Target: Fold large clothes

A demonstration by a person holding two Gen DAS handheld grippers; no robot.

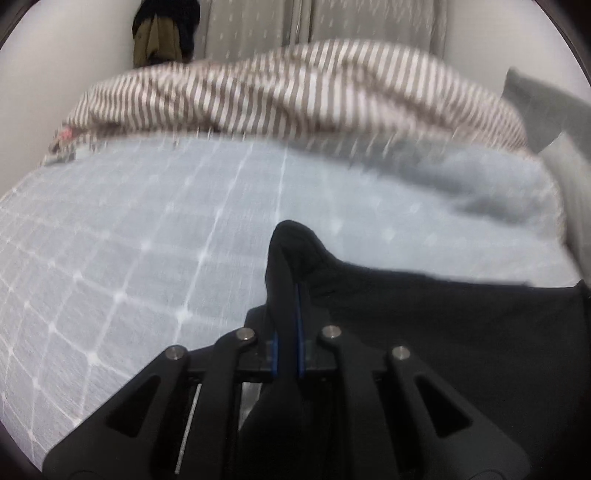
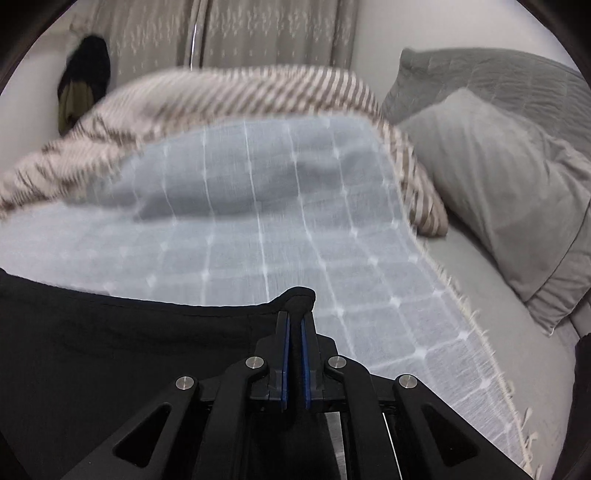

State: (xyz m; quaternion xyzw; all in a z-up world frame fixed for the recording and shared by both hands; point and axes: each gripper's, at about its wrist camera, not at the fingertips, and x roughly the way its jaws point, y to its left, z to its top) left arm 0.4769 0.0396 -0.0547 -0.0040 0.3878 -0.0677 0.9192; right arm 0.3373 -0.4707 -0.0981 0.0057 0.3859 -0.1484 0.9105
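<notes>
A black garment (image 1: 443,332) is pinched by both the left gripper (image 1: 290,258) and the right gripper (image 2: 295,314), each clamped on a corner of it. Grey pillows (image 2: 498,177) are seen clearly only in the right view, and bare blue checked blanket (image 1: 147,229) is left ahead.

Both grippers look alike: the left gripper (image 1: 291,295) and right gripper (image 2: 295,321) have matte black linkage arms with triangular cut-outs, silver round pivot screws, and blue-edged finger pads (image 2: 284,354).

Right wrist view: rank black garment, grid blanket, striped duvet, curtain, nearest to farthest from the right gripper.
1. Black garment: pinched in the right gripper, spreading left.
2. Grid blanket: just beyond the fingertips, over the bed.
3. Striped duvet: bunched along the bed's far edge.
4. Curtain: behind the duvet, at the back of the room.
</notes>
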